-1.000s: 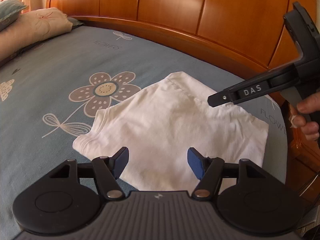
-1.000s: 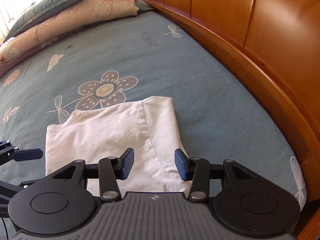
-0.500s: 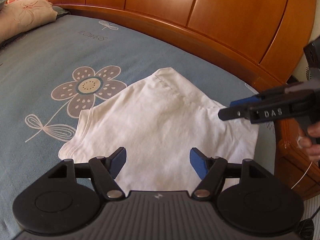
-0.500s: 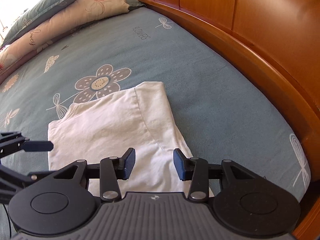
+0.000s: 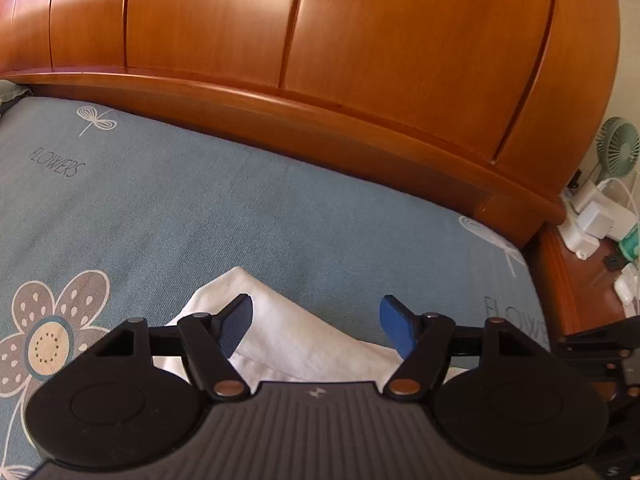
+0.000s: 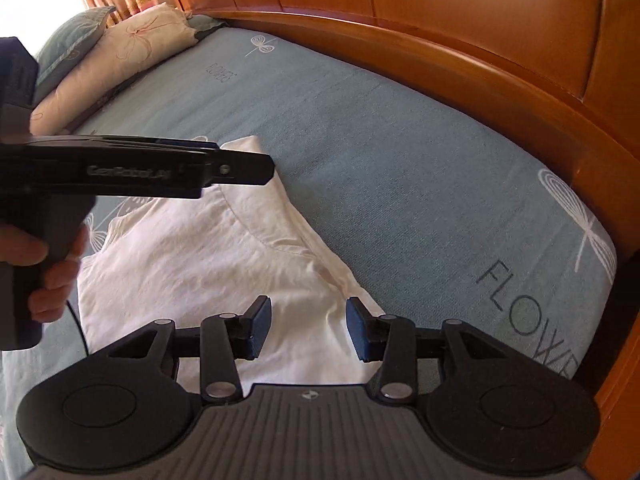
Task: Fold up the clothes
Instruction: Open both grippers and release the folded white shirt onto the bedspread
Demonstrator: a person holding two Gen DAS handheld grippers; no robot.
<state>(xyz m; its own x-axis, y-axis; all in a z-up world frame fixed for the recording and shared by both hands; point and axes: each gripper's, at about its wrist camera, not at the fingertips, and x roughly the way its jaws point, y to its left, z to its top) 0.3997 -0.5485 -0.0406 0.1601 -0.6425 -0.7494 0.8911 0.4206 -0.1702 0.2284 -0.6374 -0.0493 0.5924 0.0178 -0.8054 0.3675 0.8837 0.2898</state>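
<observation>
Swung left gripper (image 5: 316, 326) right to far sleeve tip of half-folded white cotton T-shirt (image 6: 208, 264) on blue flowered bedsheet (image 6: 400, 168), both claws apart and empty, right gripper (image 6: 307, 328) over near hem, sleeve fold likely next.

left gripper (image 5: 316, 326): black frame | blue fingers (image 5: 236, 326) | silver screws | ribbed grey housing

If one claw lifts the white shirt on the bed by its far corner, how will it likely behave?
The white shirt lies flat with soft wrinkles and a folded-over edge, so it will probably drape limply from a single grip rather than hold its shape. It looks thin, so likely light. On the woven blue bedspread it may drag and bunch instead of sliding cleanly.
</observation>
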